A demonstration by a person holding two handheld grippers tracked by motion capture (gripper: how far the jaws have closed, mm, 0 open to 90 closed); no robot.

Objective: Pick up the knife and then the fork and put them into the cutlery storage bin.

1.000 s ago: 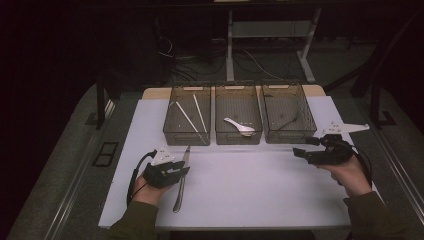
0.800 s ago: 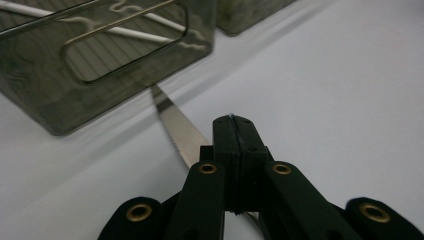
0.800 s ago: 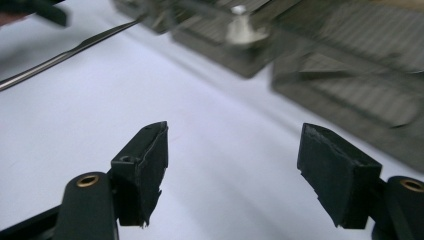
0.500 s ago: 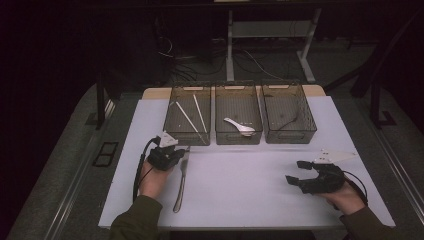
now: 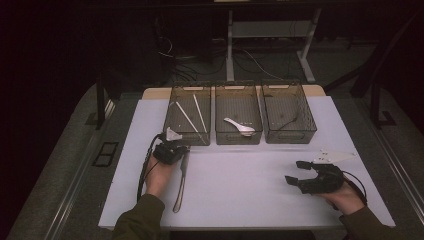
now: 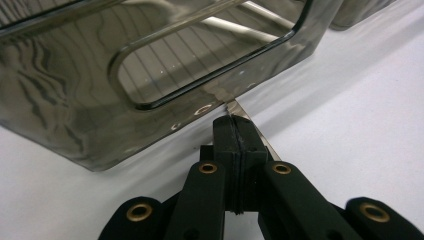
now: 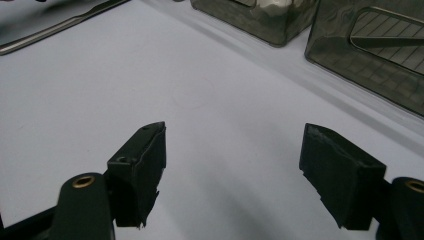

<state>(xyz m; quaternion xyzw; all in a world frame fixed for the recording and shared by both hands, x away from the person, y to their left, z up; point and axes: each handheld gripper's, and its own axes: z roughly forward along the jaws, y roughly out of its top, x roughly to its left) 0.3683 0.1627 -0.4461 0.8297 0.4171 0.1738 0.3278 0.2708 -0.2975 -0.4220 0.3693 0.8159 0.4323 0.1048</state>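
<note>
A silver table knife (image 5: 179, 186) lies on the white table, handle toward the person, blade tip toward the left bin (image 5: 188, 136). My left gripper (image 5: 171, 150) rests at the blade end, just in front of that bin. In the left gripper view its jaws stand pressed together (image 6: 234, 125), and the blade (image 6: 264, 144) passes under them and peeks out past their tips. I cannot tell whether they touch it. My right gripper (image 5: 294, 171) hovers low over the bare table at the right front, jaws wide apart (image 7: 232, 165), nothing between them.
Three smoky clear bins stand in a row at the back. The left one holds two white sticks (image 5: 189, 116), the middle bin (image 5: 238, 137) a white spoon (image 5: 239, 126), the right bin (image 5: 289, 136) a thin dark item. A white mat (image 5: 240, 195) covers the table.
The left gripper has moved forward along the knife up to the left bin. The right gripper has drawn back toward the person and inward. The knife has stayed put.
</note>
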